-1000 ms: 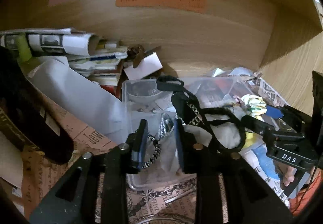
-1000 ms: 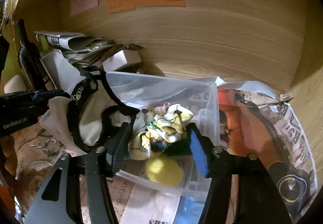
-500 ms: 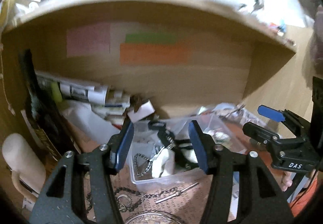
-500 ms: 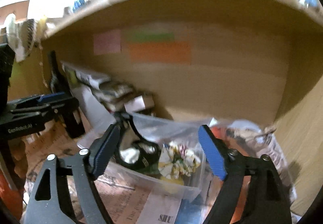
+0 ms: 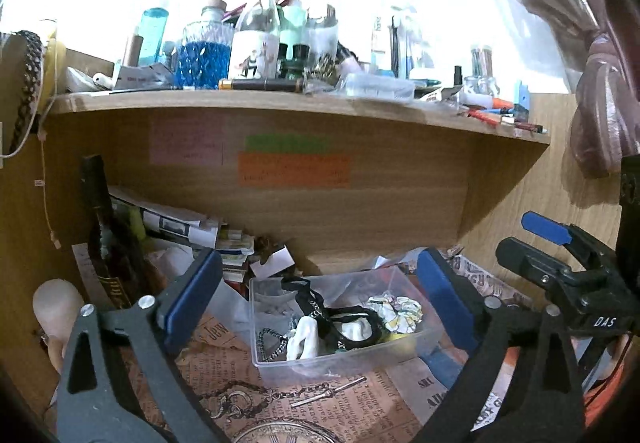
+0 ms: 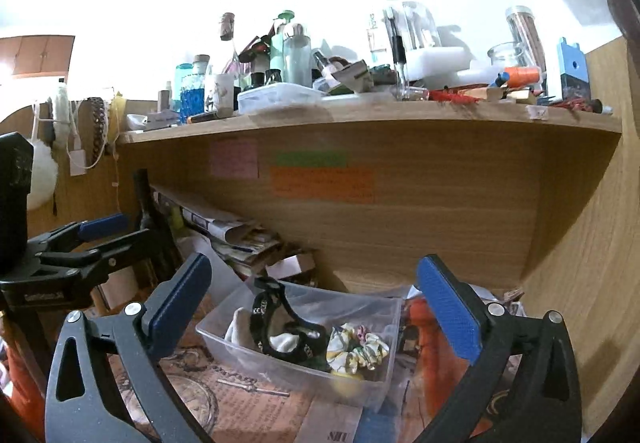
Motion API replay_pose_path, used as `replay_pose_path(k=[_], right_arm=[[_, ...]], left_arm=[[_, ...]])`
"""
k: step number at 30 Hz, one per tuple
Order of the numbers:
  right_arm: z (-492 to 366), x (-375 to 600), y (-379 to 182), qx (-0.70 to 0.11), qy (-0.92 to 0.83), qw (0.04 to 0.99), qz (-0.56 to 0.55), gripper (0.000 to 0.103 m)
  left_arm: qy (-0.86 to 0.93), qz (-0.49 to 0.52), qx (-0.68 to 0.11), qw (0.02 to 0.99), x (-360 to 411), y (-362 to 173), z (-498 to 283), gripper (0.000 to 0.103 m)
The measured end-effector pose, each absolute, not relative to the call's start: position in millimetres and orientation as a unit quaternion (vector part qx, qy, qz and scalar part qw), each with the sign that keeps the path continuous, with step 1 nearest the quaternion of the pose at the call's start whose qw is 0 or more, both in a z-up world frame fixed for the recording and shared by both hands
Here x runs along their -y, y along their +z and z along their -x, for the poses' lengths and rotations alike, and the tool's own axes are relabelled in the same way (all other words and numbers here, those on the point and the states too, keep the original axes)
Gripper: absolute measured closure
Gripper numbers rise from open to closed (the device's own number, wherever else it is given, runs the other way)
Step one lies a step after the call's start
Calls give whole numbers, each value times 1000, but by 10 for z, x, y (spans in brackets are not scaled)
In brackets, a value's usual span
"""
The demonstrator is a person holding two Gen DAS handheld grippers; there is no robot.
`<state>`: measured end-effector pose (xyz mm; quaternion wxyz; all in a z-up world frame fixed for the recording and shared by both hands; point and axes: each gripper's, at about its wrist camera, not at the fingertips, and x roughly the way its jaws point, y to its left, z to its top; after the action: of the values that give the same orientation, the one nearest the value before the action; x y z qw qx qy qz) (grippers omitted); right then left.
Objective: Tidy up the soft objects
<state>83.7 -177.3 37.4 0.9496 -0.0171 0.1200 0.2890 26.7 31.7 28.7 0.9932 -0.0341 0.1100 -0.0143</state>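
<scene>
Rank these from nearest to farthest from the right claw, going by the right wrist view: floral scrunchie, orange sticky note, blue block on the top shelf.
From the right claw:
1. Floral scrunchie, just below, in the clear bin's right half.
2. Orange sticky note, above, on the shelf's back panel.
3. Blue block, far upper right, on the top shelf.

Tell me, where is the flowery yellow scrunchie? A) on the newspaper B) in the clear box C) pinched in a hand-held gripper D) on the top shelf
B: the scrunchie lies inside the clear box, next to the black strap; both hand-held grippers are open and empty.
</scene>
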Motion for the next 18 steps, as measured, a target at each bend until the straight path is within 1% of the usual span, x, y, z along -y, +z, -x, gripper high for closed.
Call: replay_pose_path(k=[18], right_arm=[[-731,1810,365,-121,290,949,14,0]], left_arm=[[-10,25,-101,995,-234,276,-130,0]])
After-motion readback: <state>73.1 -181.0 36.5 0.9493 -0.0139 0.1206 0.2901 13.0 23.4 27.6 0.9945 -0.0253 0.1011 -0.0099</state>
